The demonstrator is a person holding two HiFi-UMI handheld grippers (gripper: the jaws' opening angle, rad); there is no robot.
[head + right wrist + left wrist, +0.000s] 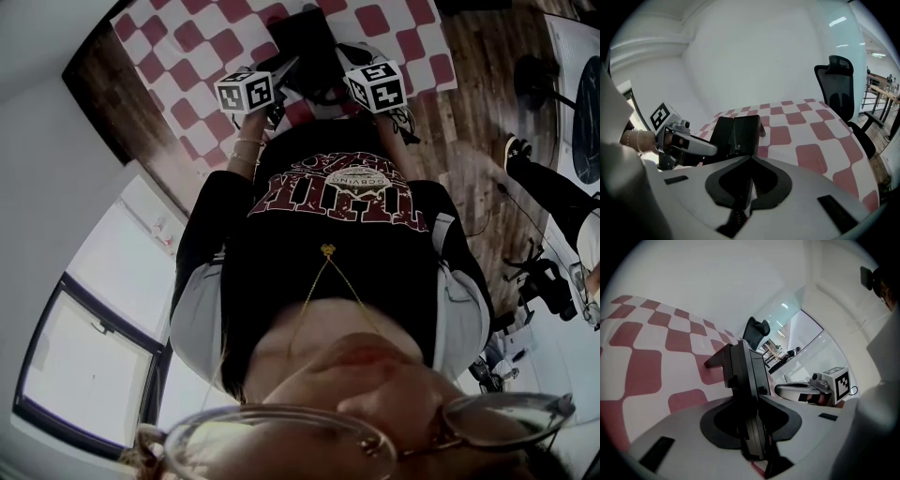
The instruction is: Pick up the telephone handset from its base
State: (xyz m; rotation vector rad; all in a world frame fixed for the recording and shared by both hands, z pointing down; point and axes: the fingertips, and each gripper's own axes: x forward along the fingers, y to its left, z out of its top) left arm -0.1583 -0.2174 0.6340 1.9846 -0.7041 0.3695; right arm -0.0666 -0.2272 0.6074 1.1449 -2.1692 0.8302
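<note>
The black telephone (305, 37) sits on a red-and-white checked cloth (187, 56) near the far edge of the wooden desk (103, 75), between the two grippers; handset and base cannot be told apart. The left gripper (751, 399) comes at it from the desk's left side, and its fingers are clenched on the telephone's (743, 366) near edge, which runs as a dark slab straight down between them. The right gripper (747, 161) faces it from the opposite side with its fingers drawn together, their tips right at the telephone's (738, 133) side panel; whether they pinch anything is unclear.
</note>
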